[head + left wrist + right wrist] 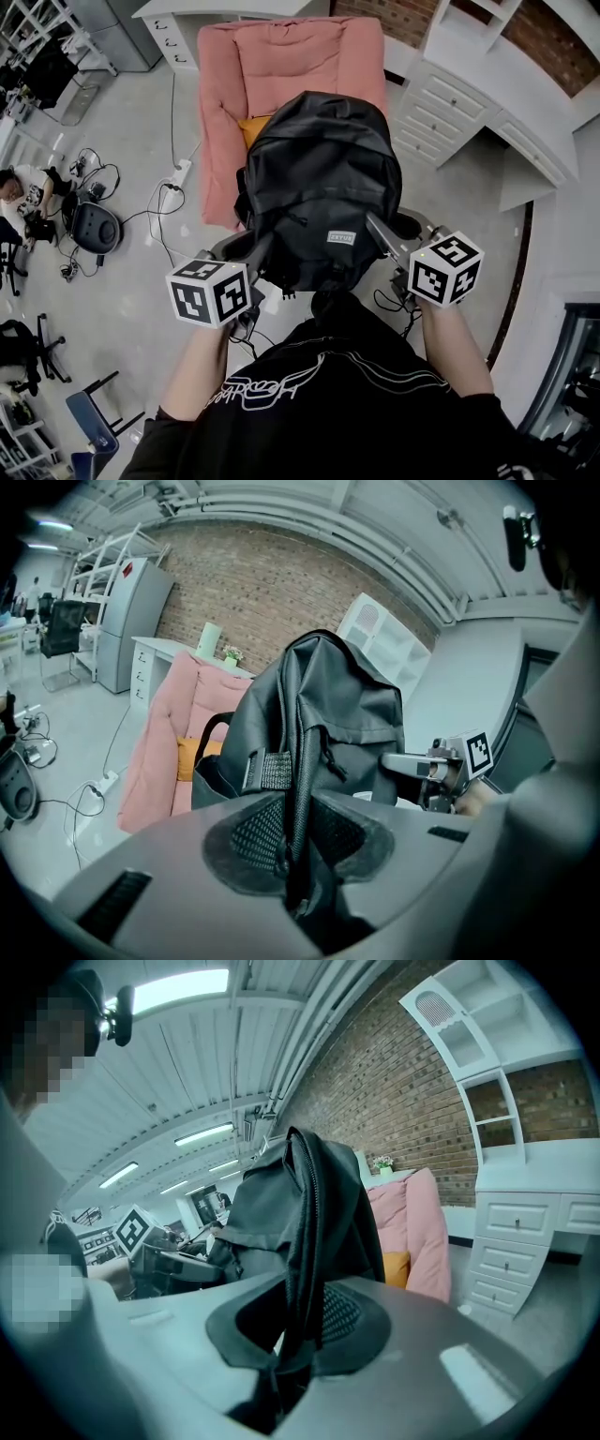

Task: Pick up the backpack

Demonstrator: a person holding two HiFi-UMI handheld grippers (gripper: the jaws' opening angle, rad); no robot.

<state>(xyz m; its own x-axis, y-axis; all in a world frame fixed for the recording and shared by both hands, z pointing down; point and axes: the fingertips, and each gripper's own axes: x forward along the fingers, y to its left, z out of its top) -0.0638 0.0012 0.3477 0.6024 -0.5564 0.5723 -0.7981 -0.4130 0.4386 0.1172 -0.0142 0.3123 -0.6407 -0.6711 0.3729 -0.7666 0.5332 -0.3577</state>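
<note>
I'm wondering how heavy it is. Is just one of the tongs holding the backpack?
No, the left tongs and right tongs each pinch part of the black backpack.

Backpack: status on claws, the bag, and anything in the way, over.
Both shut: left claw and right claw each pinching backpack fabric. Backpack held up between them, in front of pink armchair. Nothing blocking.

The backpack [319,178] is matt black cloth with a ribbed webbing strap [275,771]. The armchair [281,66] is soft pink fabric, the wall [253,592] rough brick.
</note>
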